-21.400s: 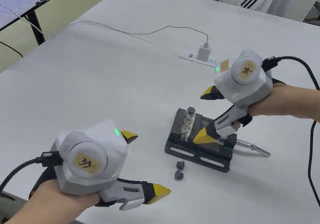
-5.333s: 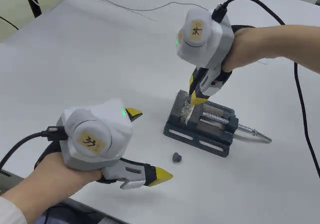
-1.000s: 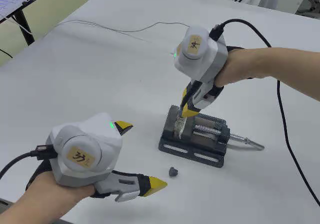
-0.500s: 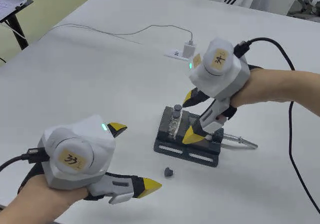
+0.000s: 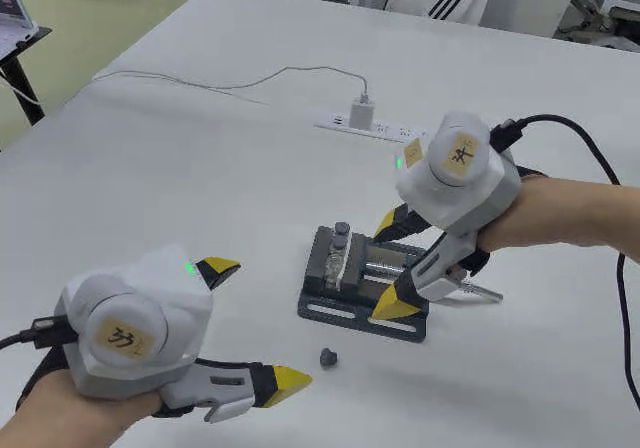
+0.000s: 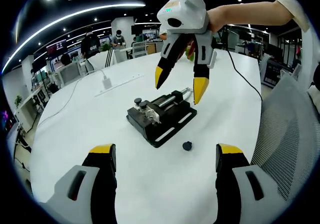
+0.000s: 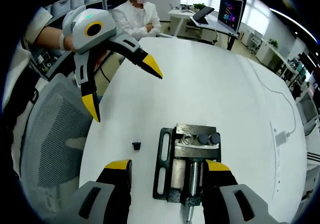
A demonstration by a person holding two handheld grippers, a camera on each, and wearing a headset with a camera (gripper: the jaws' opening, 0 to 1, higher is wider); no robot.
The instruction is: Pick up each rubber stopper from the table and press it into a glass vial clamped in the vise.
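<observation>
Rubber of the lone stopper [image 5: 327, 357], lying on the table [image 5: 200, 148] just in front of the vise [image 5: 350, 308], should be light, soft and grippy, so pinch it gently across its sides, since your left gripper [image 5: 255, 321] and right gripper [image 5: 388, 270] both gape empty.

Bright even overhead light; ceiling strips [image 6: 120, 5] glare in left gripper view. Faint soft shadows on white surface [image 5: 200, 168]. Head view sharp; gripper views bowed at edges.

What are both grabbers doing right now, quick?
Left gripper: open, holding nothing.
Right gripper: open, holding nothing, above the vise.
</observation>
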